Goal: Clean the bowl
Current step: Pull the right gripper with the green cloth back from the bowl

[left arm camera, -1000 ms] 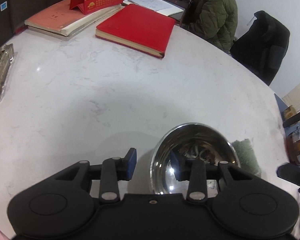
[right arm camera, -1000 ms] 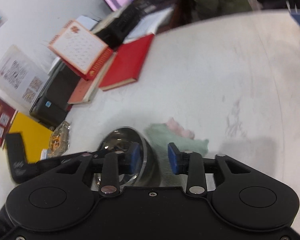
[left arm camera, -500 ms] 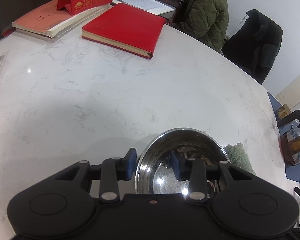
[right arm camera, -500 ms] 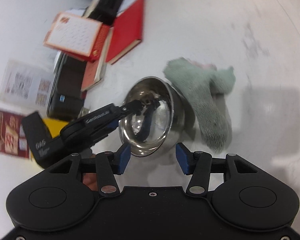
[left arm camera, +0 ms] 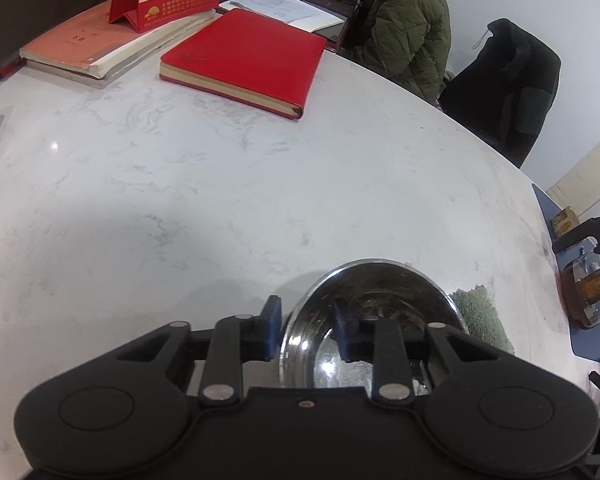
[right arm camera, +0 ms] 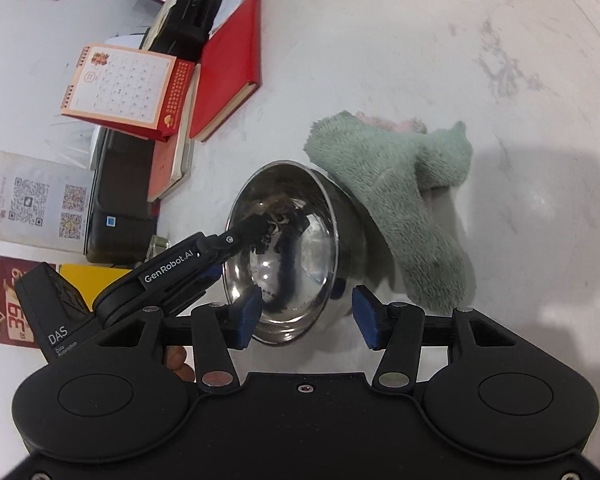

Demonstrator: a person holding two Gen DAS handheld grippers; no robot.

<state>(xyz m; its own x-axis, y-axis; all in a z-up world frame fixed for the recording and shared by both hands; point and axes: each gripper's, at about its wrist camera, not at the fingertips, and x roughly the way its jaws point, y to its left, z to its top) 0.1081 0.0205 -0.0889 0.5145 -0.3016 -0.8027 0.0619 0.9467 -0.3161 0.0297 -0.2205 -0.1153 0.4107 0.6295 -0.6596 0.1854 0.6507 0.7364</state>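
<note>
Marble table point(left arm camera: 220, 184), tilted bowl point(left arm camera: 364, 280)

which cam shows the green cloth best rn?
Right wrist view: the whole green cloth shows, crumpled on the table against the far side of the steel bowl, with something pink under it. The left wrist view shows only a small patch past the bowl's rim.

Bare desk point(left arm camera: 220, 184) lies wide open ahead of the bowl point(left arm camera: 372, 304). A green cloth point(right arm camera: 396, 184) crowds the bowl's far side. 2 red books point(left arm camera: 244, 56) and a calendar point(right arm camera: 124, 88) block the desk's edge.
</note>
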